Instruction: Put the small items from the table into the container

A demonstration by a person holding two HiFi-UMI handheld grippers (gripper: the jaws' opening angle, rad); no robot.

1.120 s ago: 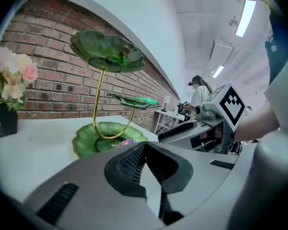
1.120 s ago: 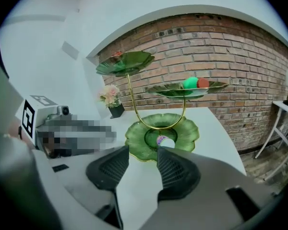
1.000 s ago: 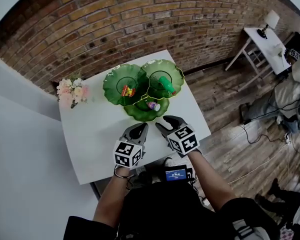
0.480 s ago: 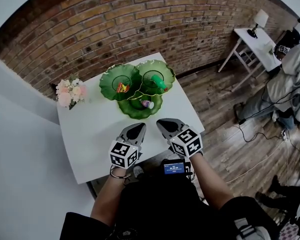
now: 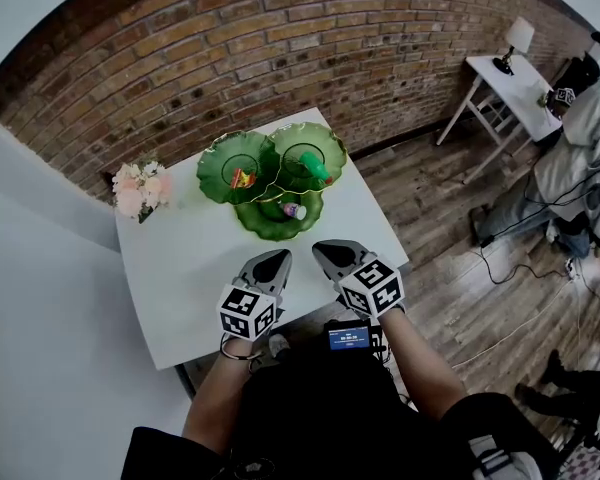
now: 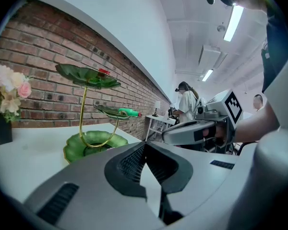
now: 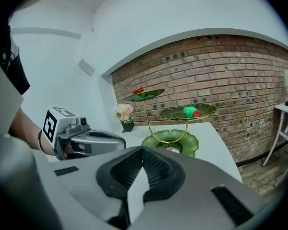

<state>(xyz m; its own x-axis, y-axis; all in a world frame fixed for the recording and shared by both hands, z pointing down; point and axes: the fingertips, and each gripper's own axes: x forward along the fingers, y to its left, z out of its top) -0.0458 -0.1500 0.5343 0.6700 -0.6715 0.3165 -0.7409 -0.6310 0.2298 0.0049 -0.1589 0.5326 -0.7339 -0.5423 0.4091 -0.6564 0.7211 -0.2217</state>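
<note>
Three small items already in the green tiered stand (image 5: 215, 173): a colourful piece (image 5: 242, 178) in its left dish, a purple one (image 5: 296, 209) in its low front dish, a green bottle (image 5: 317, 171) in its right dish. Nothing small seen loose on the white table (image 5: 180, 268), so probably finished. On the person's side of the stand, well apart from it: left gripper (image 5: 276, 258), then right gripper (image 5: 328, 252), both with jaws pressed together, empty.

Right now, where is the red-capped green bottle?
Head view: the red-capped green bottle lies in the right-hand green leaf-shaped dish, at the table's far right corner, near the brick wall.
</note>
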